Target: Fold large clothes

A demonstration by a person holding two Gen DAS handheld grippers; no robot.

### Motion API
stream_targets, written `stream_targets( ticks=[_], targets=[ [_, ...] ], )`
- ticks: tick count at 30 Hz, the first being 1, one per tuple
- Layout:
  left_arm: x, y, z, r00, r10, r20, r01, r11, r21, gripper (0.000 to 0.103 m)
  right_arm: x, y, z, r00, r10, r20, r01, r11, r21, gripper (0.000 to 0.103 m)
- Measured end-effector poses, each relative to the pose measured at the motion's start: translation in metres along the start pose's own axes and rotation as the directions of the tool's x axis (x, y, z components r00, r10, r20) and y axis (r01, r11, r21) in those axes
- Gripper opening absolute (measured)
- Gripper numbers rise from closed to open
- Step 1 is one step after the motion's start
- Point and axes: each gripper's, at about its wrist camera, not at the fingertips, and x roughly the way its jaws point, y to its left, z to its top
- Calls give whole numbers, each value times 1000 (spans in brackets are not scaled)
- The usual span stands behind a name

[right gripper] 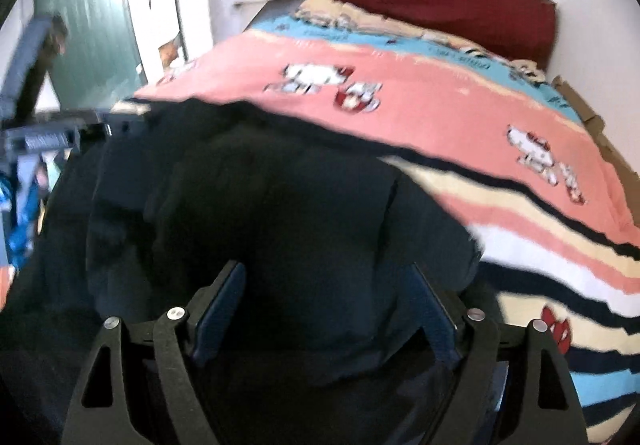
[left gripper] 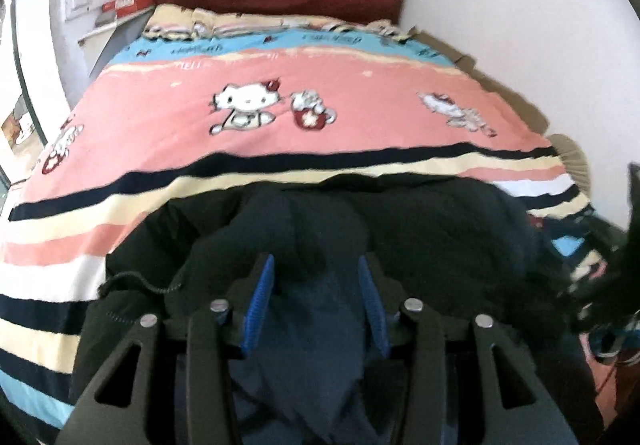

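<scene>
Dark jacket (left gripper: 400, 229) bunched, axis unclear

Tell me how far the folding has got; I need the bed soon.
Done: the dark garment is on the striped bedspread, bunched rather than neatly folded. In hand: the left gripper and right gripper both sit over it, cloth between their fingers; a firm grip is unclear. Left: flattening it and making the folds.

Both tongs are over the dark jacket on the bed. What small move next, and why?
Probably close the right tongs on the jacket. Its dark cloth bulges between the wide pads, and the left tongs already straddle a fold, though blur hides any grip.
</scene>
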Motion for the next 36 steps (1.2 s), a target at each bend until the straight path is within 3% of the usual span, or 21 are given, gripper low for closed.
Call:
stream_targets(
  ticks=[6, 12, 19, 23, 24, 30, 36],
  targets=[
    [38, 0, -28, 996, 52, -79, -48, 998, 47, 44, 44, -18, -1, 997, -32, -76, 35, 999, 36, 84],
    [52, -2, -43, 996, 61, -71, -58, 998, 39, 47, 77, -24, -26, 993, -11, -120, 21, 996, 81, 84],
    [12, -15, -53, 989, 145, -26, -142, 987, 74, 47, 44, -23, -30, 998, -21, -67, 28, 994, 102, 84],
    [7, -22, -67, 982, 189, -22, -186, 978, 99, 52, 28, -23, -39, 999, 22, -39, -17, 993, 117, 84],
    [11, -23, -71, 981, 190, -25, -187, 977, 100, 52, 43, -20, -52, 995, 10, -95, -2, 996, 90, 84],
    [24, -14, -78, 989, 147, 13, -147, 987, 62, 54, 65, -25, -58, 991, 48, -126, -32, 991, 126, 86],
    [34, -16, -83, 986, 160, 53, -164, 984, 71, 55, 71, -27, -67, 991, 55, -118, -38, 988, 147, 87]
  ],
)
